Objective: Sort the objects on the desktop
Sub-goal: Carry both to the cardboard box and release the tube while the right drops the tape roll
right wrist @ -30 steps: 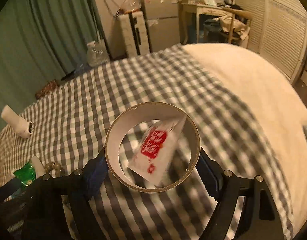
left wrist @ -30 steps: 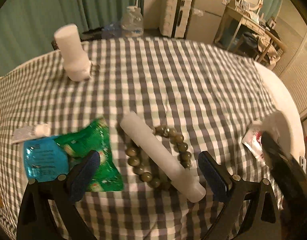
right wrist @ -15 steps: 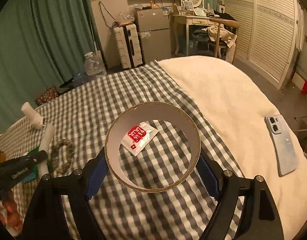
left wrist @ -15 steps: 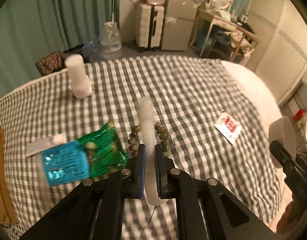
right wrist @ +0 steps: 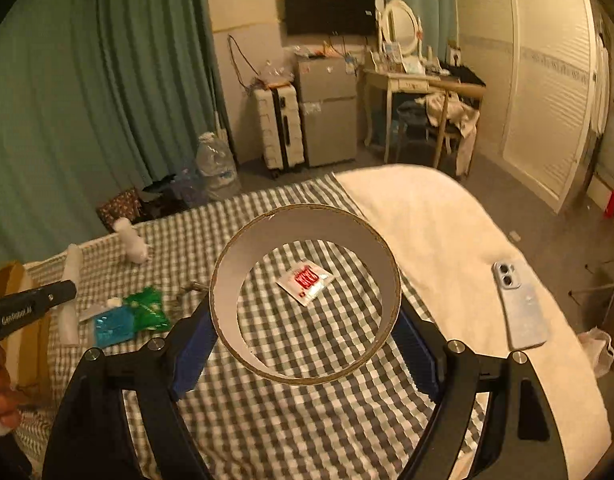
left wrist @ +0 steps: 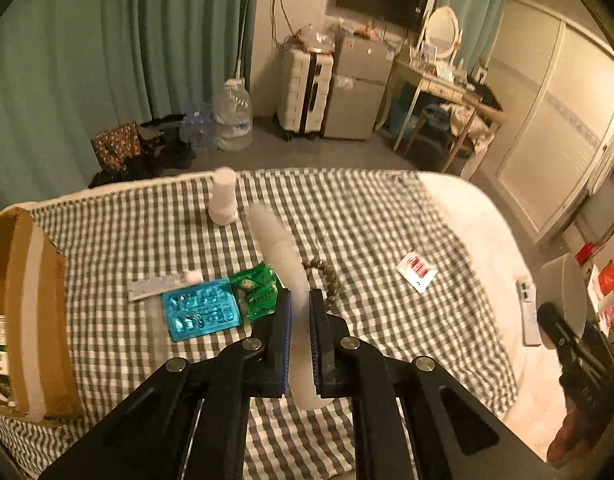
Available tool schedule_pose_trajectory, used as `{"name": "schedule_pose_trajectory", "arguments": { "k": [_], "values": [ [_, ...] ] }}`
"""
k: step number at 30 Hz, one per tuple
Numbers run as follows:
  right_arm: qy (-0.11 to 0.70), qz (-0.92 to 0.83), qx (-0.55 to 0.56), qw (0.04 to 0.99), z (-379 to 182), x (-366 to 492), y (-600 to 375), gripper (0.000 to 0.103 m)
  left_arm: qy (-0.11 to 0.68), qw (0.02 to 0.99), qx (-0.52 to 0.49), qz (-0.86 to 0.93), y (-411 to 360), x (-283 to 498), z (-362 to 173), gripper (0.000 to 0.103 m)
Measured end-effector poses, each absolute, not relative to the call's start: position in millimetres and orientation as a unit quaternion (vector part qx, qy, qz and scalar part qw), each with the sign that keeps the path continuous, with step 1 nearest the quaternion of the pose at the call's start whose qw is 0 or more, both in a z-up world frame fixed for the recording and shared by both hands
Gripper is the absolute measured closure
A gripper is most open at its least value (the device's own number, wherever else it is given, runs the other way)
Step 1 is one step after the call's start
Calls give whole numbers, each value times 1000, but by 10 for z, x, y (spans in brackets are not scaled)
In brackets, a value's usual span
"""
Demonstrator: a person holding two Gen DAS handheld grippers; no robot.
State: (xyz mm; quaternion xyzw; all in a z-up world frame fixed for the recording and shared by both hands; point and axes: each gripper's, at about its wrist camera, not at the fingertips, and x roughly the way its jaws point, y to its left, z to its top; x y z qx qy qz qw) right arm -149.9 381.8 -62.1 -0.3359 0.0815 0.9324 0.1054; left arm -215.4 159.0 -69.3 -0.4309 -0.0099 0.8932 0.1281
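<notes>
Tube (left wrist: 285,264), long, white and translucent, is pinched near its lower end between your left gripper (left wrist: 300,340) jaws and lifted off the checked cloth (left wrist: 367,220), its free end pointing up and away over the beads (left wrist: 327,274). It looks light and fairly stiff but smooth, so with that much length beyond the pads it could pivot or slide; a hold nearer the middle would steady it.

Your right gripper (right wrist: 307,344) is closed on a cardboard ring (right wrist: 307,300), pads bearing on its outer wall. That ring looks thin and easy to crush, so squeeze no harder.

Below the tube lie a green packet (left wrist: 261,290), a blue blister pack (left wrist: 201,314) and a small flat tube (left wrist: 163,284); a white bottle (left wrist: 223,196) stands farther back. A red sachet (left wrist: 417,270) lies well apart to the right, and a phone (right wrist: 521,308) rests on the white blanket (right wrist: 447,232).

A cardboard box (left wrist: 31,304) stands at the left edge, probably the drop point. Room is open across the cloth's middle and far side; swing the long end wide of the bottle and the box wall.
</notes>
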Motion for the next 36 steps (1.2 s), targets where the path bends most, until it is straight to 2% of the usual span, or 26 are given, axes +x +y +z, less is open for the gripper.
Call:
{"name": "schedule_pose_trajectory", "arguments": {
  "k": [10,18,28,36],
  "values": [
    [42,950,-301,74,27,-1141,3200,21,-25,139,-389,910,1109,-1695,-69,95],
    [21,959,-281,20,418,-1049,2511,21,-37,121,-387,913,487,-1534,194,95],
    [-13,960,-272,-62,535,-1119,1398,21,-58,38,-353,933,-646,-1307,423,95],
    [-60,944,-285,-155,476,-1294,408,21,-101,-28,-374,921,-1609,-1379,196,95]
  ]
}}
